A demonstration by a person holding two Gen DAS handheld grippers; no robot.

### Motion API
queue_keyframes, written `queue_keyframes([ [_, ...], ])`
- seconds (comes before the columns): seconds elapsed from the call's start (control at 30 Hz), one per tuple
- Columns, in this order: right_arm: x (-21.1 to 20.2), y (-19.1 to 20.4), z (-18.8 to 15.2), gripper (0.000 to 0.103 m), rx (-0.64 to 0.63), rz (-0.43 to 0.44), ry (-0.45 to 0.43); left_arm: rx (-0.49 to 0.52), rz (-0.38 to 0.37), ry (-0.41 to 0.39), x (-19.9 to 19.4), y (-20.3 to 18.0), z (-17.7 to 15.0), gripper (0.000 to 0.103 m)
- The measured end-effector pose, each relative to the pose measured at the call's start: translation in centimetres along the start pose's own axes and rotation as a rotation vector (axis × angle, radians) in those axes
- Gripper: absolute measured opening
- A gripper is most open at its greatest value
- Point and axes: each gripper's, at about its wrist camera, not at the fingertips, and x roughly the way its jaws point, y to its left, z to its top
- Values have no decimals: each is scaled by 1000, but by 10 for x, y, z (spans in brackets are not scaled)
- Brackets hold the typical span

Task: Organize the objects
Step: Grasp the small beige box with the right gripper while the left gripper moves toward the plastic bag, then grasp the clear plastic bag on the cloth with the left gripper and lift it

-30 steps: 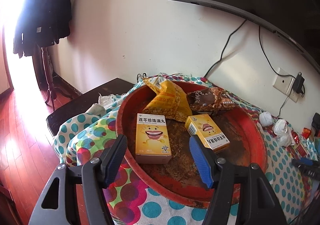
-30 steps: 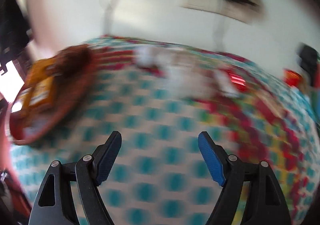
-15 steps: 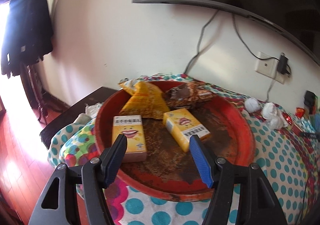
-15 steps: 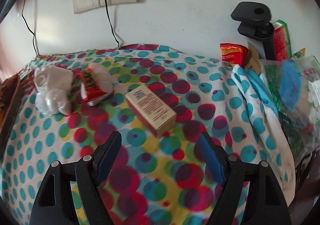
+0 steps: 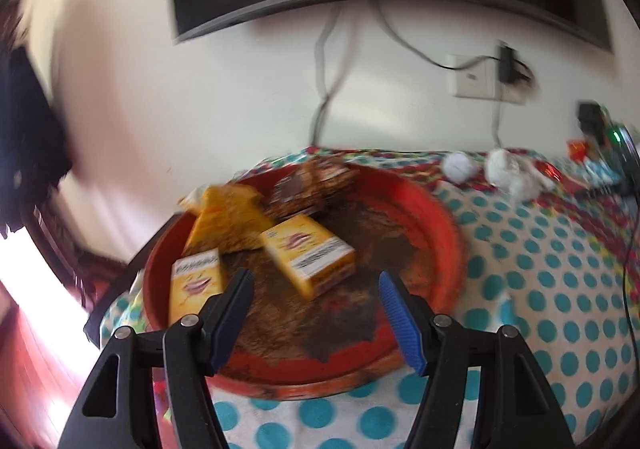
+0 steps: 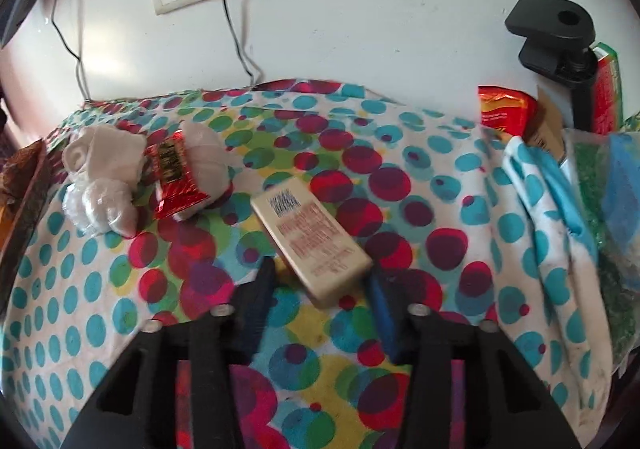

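Tray, red and worn brown inside, at the worktop's left end. Carries two yellow boxes lying flat, a yellow packet and a brown packet against its far rim. Left gripper above the tray's near edge, fingers spread wide, nothing between them.

Further right, by the back edge: white wrapped bundles with a red foil packet touching them.

Just right of those, about mid-worktop on the dotted cloth: cream box, the thing in hand and not yet in the tray. Long axis slanted, far end toward the foil packet, near end toward the camera and to the right. Right gripper straddling that near end, fingers closing across the short width, pads meeting the two long sides; blur hides how firm the hold is. Right hand plainly the nearer one, left hand well apart over the tray.

Likely next: lift and carry leftward to the tray. Grip near one end, so probably some droop at the far end.

Right edge: bags and packets crowding a black clamp.

Left wrist view alone shows the tray's contents and free floor. Right wrist view alone shows the cream box and the grip, with only a sliver of the tray at its left border.
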Motion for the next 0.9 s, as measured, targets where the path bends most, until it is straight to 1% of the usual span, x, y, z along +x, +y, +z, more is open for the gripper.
queue_keyframes([
  [0.1,-7,4,-7,30,-1,4,-11,68,-70,-9,1,-33,11,70],
  [0.17,-13,8,-13,30,-3,27,-21,89,-105,-6,5,-53,18,70],
  [0.2,-17,10,-16,30,-9,24,-29,102,-130,-7,6,-65,22,70],
  [0.27,-22,13,-20,30,-18,47,-28,133,-188,-14,9,-89,32,70],
  [0.3,-25,14,-22,30,-18,55,-33,157,-232,-20,11,-104,38,70],
  [0.33,-27,15,-25,30,-23,59,-38,177,-261,-26,12,-116,43,70],
  [0.4,-27,16,-29,30,-31,49,-41,227,-331,-32,19,-140,52,71],
  [0.47,-25,13,-31,30,-11,61,-35,260,-431,5,33,-164,61,71],
  [0.53,-26,8,-32,30,15,61,-39,274,-525,62,51,-183,69,71],
  [0.57,-25,7,-32,30,27,64,-33,273,-548,83,59,-190,71,71],
  [0.63,-24,8,-32,30,22,57,-33,260,-578,120,77,-202,77,71],
  [0.73,-23,18,-31,34,-26,22,-26,225,-575,171,104,-210,87,71],
  [0.77,-23,20,-31,38,-38,18,-24,210,-580,192,111,-210,89,71],
  [0.8,-23,24,-30,38,-57,16,-22,196,-590,217,120,-212,92,71],
  [0.9,-23,26,-30,41,-73,26,-20,192,-568,249,140,-220,99,71],
])
